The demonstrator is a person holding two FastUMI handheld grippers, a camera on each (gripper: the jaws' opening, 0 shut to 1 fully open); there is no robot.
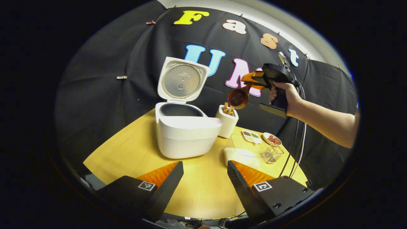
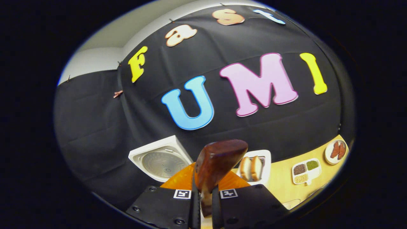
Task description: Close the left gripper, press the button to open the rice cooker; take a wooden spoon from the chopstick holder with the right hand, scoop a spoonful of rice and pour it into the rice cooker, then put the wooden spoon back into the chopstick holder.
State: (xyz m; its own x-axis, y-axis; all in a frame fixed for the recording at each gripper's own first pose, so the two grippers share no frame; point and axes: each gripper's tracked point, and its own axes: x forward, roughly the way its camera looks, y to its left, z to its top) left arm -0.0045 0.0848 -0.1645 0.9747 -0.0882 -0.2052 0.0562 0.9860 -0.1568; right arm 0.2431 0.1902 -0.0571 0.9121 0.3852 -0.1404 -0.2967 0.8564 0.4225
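The white rice cooker [image 1: 187, 136] stands on the yellow table with its lid [image 1: 181, 81] raised upright and the dark inner pot showing. Just right of it is the white chopstick holder [image 1: 227, 121], with wooden utensils sticking out. A hand holds my right gripper [image 1: 251, 82] in the air above and right of the holder, shut on the handle of a brown wooden spoon [image 1: 238, 97]. The spoon's bowl hangs just above the holder. In the right gripper view the spoon [image 2: 219, 163] rises between my right gripper's [image 2: 206, 194] fingers, before the lid [image 2: 160, 162] and holder [image 2: 259, 163]. My left gripper [image 1: 203, 181] stands open low over the table.
A clear container [image 1: 251, 149] lies right of the cooker, beside a small wire basket [image 1: 273, 154]. Behind them sit a divided dish [image 1: 251, 136] and a small plate with red pieces [image 1: 272, 139]. A cable hangs from the right gripper to the table edge [image 1: 291, 159].
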